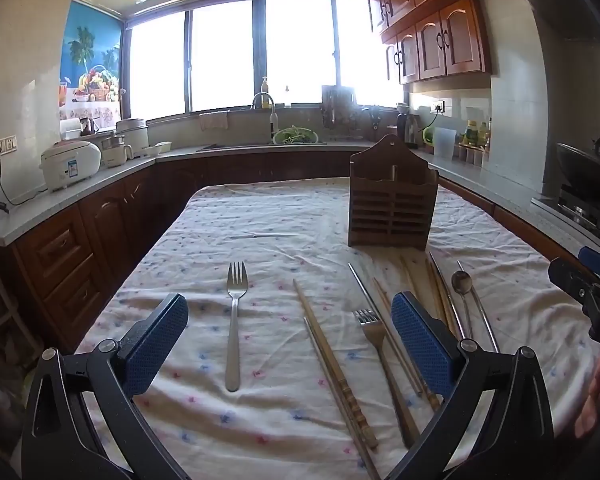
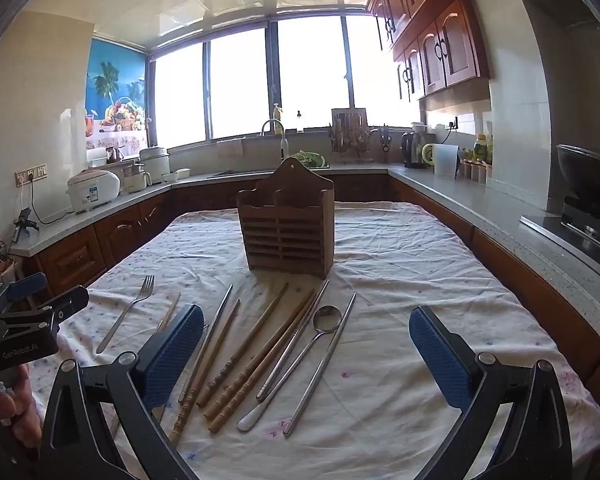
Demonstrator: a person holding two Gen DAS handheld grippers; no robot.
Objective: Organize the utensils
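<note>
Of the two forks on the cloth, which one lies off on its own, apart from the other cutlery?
The left fork, alone on bare cloth with its tines toward the wooden holder. The other fork lies wedged among the chopsticks.

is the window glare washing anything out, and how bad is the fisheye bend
Left wrist view: windows blown out white, counter edges curve strongly; the fork on the cloth stays sharp. Right wrist view: same white glare, wooden utensil holder dark and backlit but readable.

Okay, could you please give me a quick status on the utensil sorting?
Left gripper, right gripper open, empty. Forks, chopsticks, spoon all on cloth. Wooden holder upright, empty. Nothing blocking.
</note>
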